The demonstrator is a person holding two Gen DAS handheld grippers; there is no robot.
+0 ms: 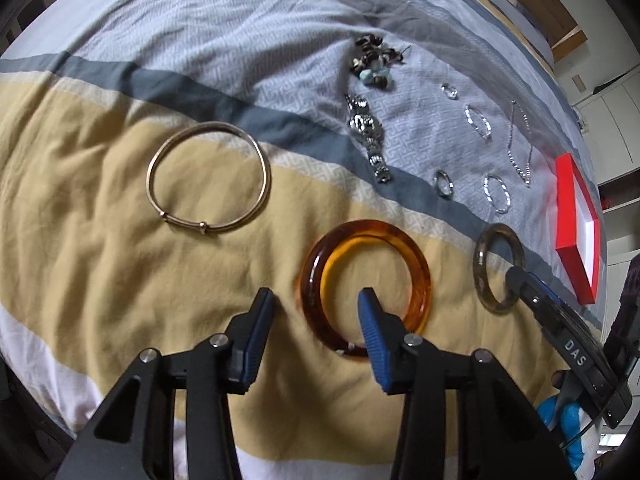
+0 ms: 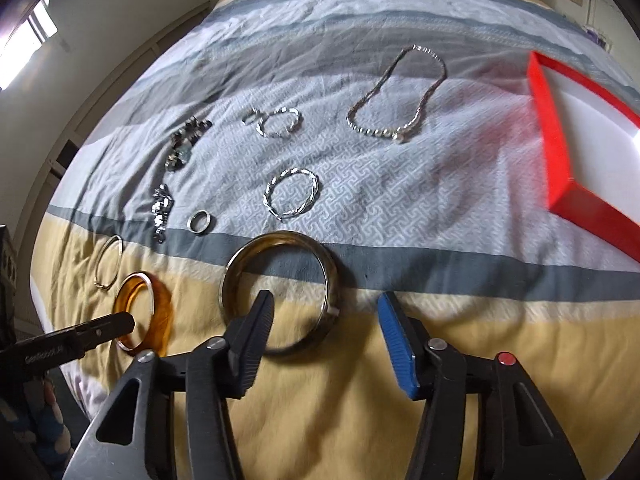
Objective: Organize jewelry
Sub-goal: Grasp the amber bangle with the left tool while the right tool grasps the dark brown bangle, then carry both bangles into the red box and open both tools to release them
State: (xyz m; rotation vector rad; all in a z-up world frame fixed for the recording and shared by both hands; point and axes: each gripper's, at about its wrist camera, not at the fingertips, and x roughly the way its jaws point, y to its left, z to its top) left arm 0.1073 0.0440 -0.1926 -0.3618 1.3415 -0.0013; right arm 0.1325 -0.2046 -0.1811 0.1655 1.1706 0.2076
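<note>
Straddling the rim of the amber bangle [image 1: 366,288] low in the left wrist frame, the left claw [image 1: 318,300] stands parted, one finger inside the ring, pads not pressing it. The right claw [image 2: 326,304] likewise brackets the brown bangle [image 2: 280,292] on the bed [image 2: 460,208], unclenched. The gold bangle [image 1: 208,178] lies at left; the red tray [image 2: 560,152] sits upper right.

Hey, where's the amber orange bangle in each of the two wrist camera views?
Left wrist view: amber bangle lies low and centre, its near-left rim between the left gripper's fingers.
Right wrist view: it lies at lower left, under the other gripper's tip.
Shared landmark: the red tray, toward the right edge in both.
</note>
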